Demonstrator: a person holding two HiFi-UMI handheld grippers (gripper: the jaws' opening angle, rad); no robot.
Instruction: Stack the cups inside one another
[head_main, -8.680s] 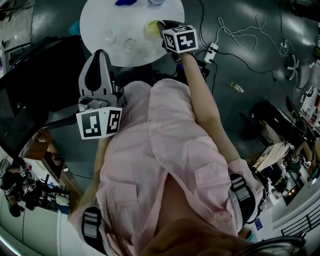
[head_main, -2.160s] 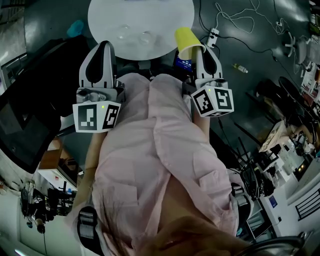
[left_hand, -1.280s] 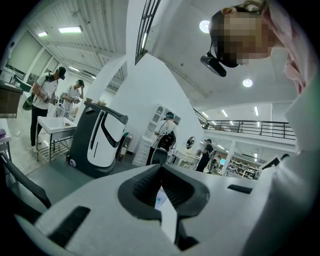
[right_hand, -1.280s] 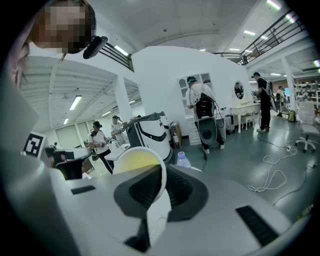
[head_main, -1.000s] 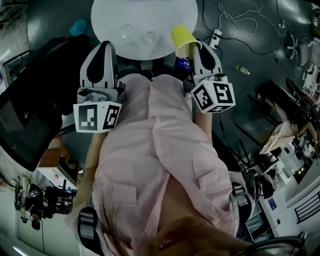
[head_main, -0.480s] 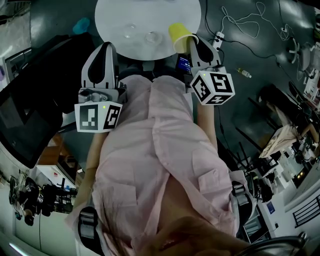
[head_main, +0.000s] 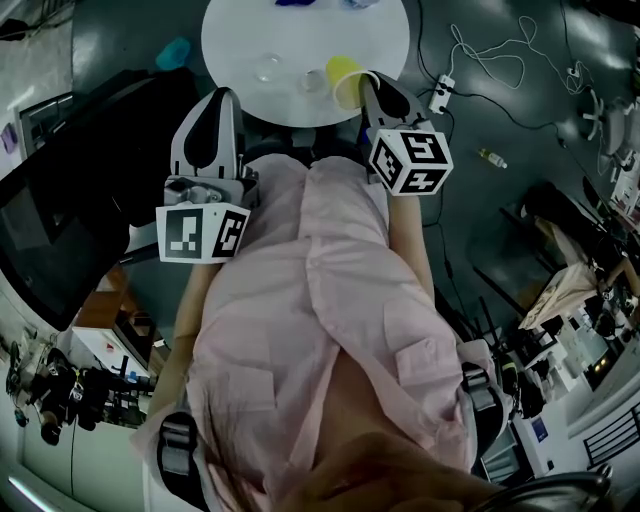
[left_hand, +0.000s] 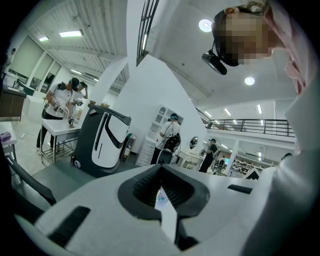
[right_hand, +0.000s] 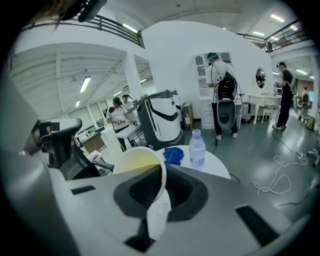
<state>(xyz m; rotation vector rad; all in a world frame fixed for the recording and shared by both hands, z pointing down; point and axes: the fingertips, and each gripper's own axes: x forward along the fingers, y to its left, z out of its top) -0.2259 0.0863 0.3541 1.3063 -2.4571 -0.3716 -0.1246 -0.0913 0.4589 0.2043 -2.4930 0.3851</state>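
While the right gripper (head_main: 360, 84) keeps its jaws clamped on the yellow cup's (head_main: 342, 77) wall at the rim, I judge I'm mid-carry. The cup hangs tilted over the table's near edge, just beside the right clear cup (head_main: 310, 81). The left clear cup (head_main: 268, 67) stands apart along that edge. Next I'd need to square the yellow cup over a clear one, lower it and let go. My left gripper (head_main: 220, 98) waits short of the near edge, jaws together on nothing. On the round white table (head_main: 235, 35), a blue cloth (right_hand: 173, 155) and water bottle (right_hand: 197, 148) sit near the far edge. Around it are dark floor, loose cables (head_main: 500, 60) and people (right_hand: 220, 95) at benches.
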